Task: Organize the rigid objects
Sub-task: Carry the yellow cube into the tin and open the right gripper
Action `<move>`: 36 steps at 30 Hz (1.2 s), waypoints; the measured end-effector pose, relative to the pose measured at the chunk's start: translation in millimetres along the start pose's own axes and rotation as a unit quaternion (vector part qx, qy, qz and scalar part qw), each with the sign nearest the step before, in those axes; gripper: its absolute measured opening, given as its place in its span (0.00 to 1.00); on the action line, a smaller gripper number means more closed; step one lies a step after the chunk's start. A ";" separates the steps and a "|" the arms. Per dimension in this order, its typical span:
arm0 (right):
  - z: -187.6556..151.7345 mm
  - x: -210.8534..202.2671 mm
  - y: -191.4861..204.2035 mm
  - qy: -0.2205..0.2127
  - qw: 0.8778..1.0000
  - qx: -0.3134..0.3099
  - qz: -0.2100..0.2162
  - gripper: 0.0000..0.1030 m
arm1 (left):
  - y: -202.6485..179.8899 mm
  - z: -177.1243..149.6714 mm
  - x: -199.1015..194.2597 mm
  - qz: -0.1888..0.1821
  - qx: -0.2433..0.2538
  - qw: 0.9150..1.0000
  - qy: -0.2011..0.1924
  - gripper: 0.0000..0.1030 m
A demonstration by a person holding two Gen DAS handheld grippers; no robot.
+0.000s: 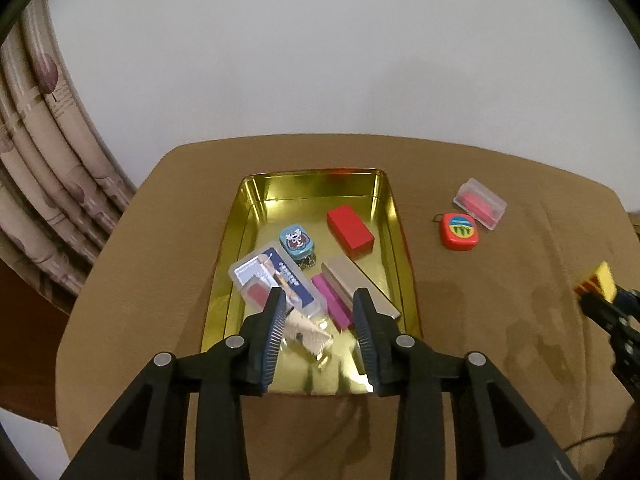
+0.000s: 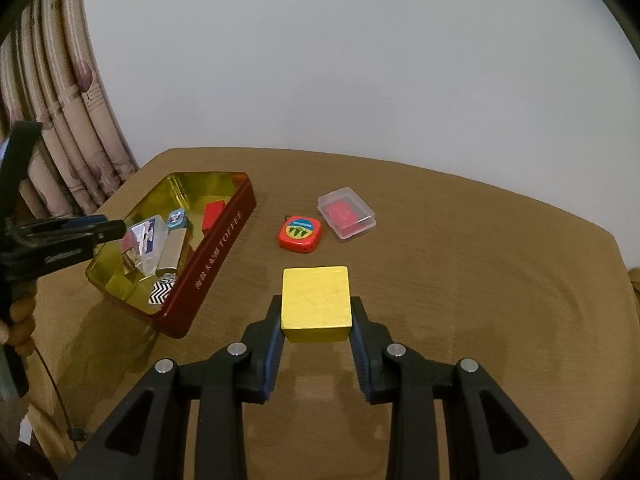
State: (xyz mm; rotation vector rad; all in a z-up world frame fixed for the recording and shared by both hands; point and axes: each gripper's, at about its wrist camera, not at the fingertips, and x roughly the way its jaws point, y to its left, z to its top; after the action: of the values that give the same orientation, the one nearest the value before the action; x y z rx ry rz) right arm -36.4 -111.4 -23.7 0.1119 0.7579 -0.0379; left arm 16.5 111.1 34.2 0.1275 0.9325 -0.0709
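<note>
On the tan-covered desk, the right hand-held gripper clamps a yellow block, with the open toffee tin ahead-left, its long axis running away, under the released left hand-held gripper.

Your left black two-finger gripper hangs with its jaws spread wide, nothing between the blue ribbed pads. Your right black gripper has its jaws pressed against both sides of a yellow wooden block, held level.
</note>
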 end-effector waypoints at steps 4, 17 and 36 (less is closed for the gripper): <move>3.1 0.9 8.4 0.000 1.000 -0.006 0.001 0.30 | 5.3 -8.1 -11.6 0.000 -0.009 1.000 -0.015 0.38; 9.7 16.2 38.7 0.009 1.000 -0.023 0.005 0.30 | 15.6 -23.8 -12.7 0.016 -0.013 0.999 -0.035 0.41; 27.8 36.6 93.4 0.011 0.999 -0.037 0.033 0.30 | 36.3 -19.2 -10.8 0.025 -0.013 0.998 -0.049 0.46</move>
State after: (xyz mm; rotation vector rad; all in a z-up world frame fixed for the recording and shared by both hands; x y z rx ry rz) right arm 16.1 -21.5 -20.7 0.0671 0.7762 0.0549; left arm -0.9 149.8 34.4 0.1211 0.8321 -0.0189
